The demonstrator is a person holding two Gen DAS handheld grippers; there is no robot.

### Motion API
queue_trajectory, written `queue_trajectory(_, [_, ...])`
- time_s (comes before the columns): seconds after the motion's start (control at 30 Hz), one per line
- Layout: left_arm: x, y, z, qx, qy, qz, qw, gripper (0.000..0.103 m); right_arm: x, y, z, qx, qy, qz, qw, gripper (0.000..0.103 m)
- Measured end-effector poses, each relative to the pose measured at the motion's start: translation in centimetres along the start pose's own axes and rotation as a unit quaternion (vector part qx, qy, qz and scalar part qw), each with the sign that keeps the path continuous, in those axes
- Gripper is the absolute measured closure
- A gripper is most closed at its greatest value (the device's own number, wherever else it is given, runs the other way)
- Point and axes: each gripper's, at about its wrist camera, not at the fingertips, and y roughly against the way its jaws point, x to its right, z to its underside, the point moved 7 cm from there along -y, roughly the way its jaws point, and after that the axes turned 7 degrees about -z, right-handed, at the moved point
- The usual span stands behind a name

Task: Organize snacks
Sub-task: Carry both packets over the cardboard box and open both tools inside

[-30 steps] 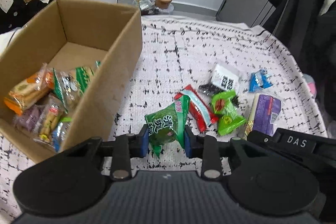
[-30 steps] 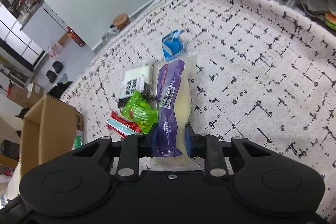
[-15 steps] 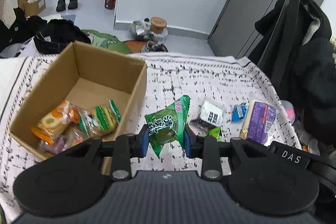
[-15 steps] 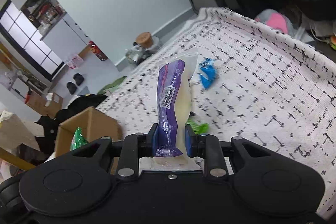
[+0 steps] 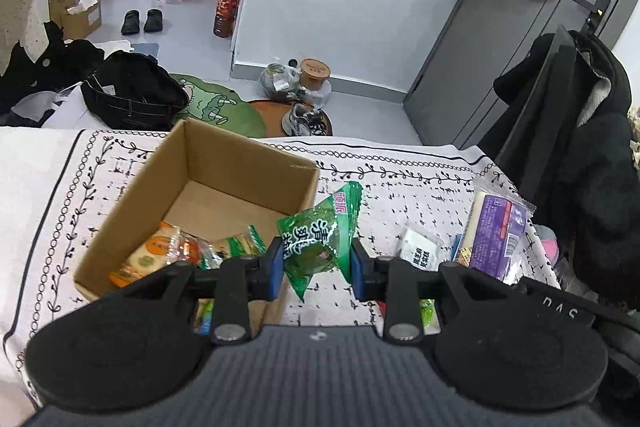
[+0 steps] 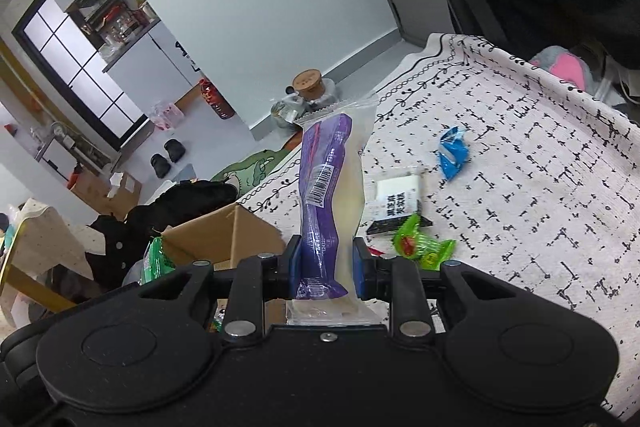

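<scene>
Cardboard is serving as the collecting bin: the box (image 5: 208, 203) is sitting open on the cloth (image 5: 420, 187) with several snacks already lying inside. A green packet (image 5: 316, 235) is being clamped by the left gripper (image 5: 316, 263), a purple packet (image 6: 328, 211) by the right gripper (image 6: 326, 267), both gripped at the lower end so they are hanging clear, probably for dropping into the box. Compared with a second ago, both packets are being carried higher, and the blue wrapper (image 6: 452, 151) and the other loose snacks are being left farther below.
</scene>
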Motion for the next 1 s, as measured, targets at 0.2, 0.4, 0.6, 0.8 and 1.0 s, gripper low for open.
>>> queue_trajectory(0.2, [-1.2,0.0,-0.5,-0.003,0.008,0.006,0.9999,0.072,-1.3,-0.3,0.1,0.003,0.01,0.0,1.0,0.078])
queue_trajectory(0.4, [-2.7,-0.4,-0.9,-0.005,0.018,0.011,0.9998,0.072,-2.9,-0.9,0.2,0.005,0.02,-0.002,1.0,0.078])
queue_trajectory(0.6, [-4.0,-1.2,-1.2,-0.011,0.025,0.018,0.9995,0.072,-4.4,-1.8,0.5,0.003,0.028,-0.001,1.0,0.078])
queue_trajectory(0.8, [-5.5,-2.0,-1.6,-0.016,0.036,0.027,0.9989,0.072,-5.7,-3.0,0.9,-0.001,0.034,-0.001,0.999,0.078])
queue_trajectory(1.0, [-7.7,-3.1,-2.1,-0.02,0.057,0.027,0.9978,0.071,-7.1,-4.3,1.3,-0.008,0.038,-0.007,0.999,0.078])
